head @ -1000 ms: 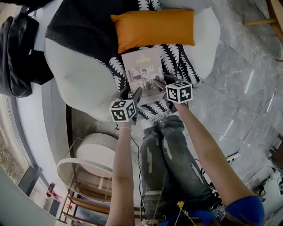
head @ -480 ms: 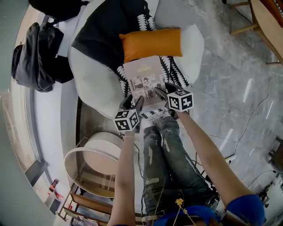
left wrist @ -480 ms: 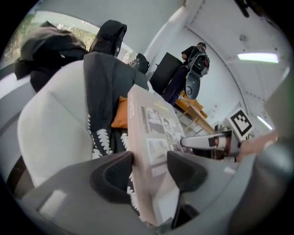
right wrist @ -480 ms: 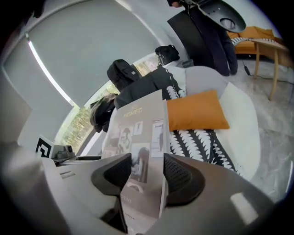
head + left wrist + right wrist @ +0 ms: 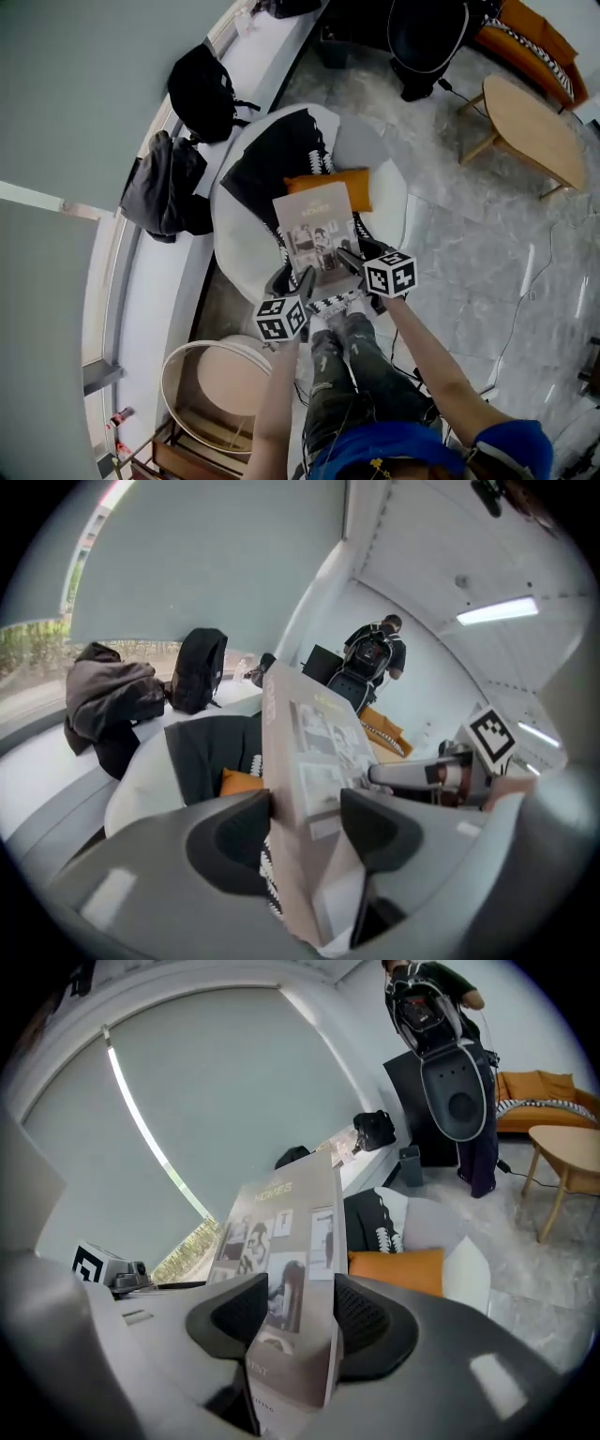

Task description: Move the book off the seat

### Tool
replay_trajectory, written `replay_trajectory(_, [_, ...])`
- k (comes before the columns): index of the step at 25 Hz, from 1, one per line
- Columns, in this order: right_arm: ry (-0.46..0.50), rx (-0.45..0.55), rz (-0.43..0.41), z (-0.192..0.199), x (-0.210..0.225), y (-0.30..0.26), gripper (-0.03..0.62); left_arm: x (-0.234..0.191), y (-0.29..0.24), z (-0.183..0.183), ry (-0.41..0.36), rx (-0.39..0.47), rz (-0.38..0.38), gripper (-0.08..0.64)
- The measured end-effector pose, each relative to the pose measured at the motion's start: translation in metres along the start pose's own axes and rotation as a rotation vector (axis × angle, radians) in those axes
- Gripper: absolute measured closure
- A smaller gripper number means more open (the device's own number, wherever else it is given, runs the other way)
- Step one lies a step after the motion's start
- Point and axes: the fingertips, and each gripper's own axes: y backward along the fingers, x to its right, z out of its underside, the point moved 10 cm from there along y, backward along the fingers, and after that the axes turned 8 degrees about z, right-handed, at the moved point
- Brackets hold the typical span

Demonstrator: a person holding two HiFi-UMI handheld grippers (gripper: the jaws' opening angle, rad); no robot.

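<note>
Tongs on both sides are clenched on the book [image 5: 316,232]. The left tongs [image 5: 292,281] pinch its near-left corner, narrowed to the book's thickness. The right tongs [image 5: 354,260] pinch its near-right edge the same way. The book is held up, cover facing the person and tilted, above the white armchair [image 5: 239,253] and not lying on its seat. In both gripper views the tongs hide the book's bottom edge. In the head view the book covers the near-left part of the orange cushion [image 5: 354,180]. A black patterned throw [image 5: 267,164] drapes the chair's far side.
</note>
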Motion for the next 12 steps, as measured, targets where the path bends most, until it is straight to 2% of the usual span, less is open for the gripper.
replay_trajectory(3, [0.028, 0.047, -0.011, -0.03, -0.028, 0.057, 0.373, 0.044, 0.044, -0.033, -0.012, 0.049, -0.01, 0.327])
replay_trajectory(6, [0.075, 0.092, -0.013, -0.048, -0.052, 0.117, 0.373, 0.089, 0.085, -0.049, -0.01, 0.105, 0.008, 0.327])
replay_trajectory(9, [0.11, 0.144, -0.011, -0.056, -0.074, 0.168, 0.373, 0.125, 0.121, -0.056, -0.026, 0.154, 0.023, 0.327])
replay_trajectory(12, [0.104, 0.186, -0.006, -0.055, -0.089, 0.202, 0.371, 0.151, 0.147, -0.061, -0.046, 0.187, 0.015, 0.327])
